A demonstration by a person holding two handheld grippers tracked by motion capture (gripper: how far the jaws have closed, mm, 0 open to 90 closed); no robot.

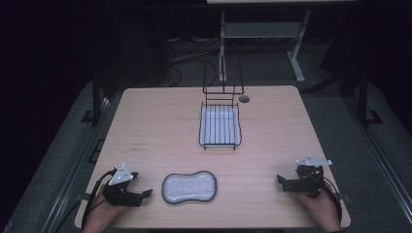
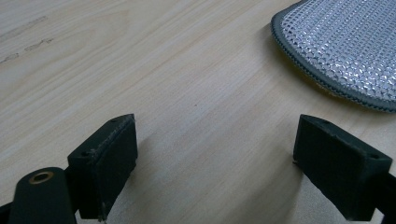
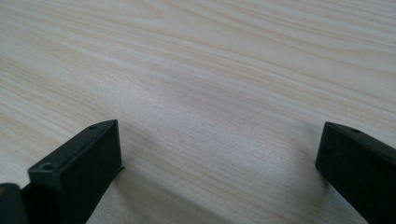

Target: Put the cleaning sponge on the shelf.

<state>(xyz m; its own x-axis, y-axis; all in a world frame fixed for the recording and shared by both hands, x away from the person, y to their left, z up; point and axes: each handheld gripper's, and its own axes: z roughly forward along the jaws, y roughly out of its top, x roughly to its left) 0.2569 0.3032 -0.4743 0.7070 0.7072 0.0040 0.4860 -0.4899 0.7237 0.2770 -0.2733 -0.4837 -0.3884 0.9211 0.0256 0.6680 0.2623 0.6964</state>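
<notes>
Both the left hand-held gripper (image 1: 145,194) and right hand-held gripper (image 1: 280,179) rest wide apart-jawed on the desk (image 1: 160,121), flanking a sponge (image 1: 189,187).

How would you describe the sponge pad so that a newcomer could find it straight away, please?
On the wooden table, look along the near edge, beside the left gripper. The sponge pad lies flat there: silvery, mesh-textured and peanut-shaped, unlike the wire rack farther back.
</notes>
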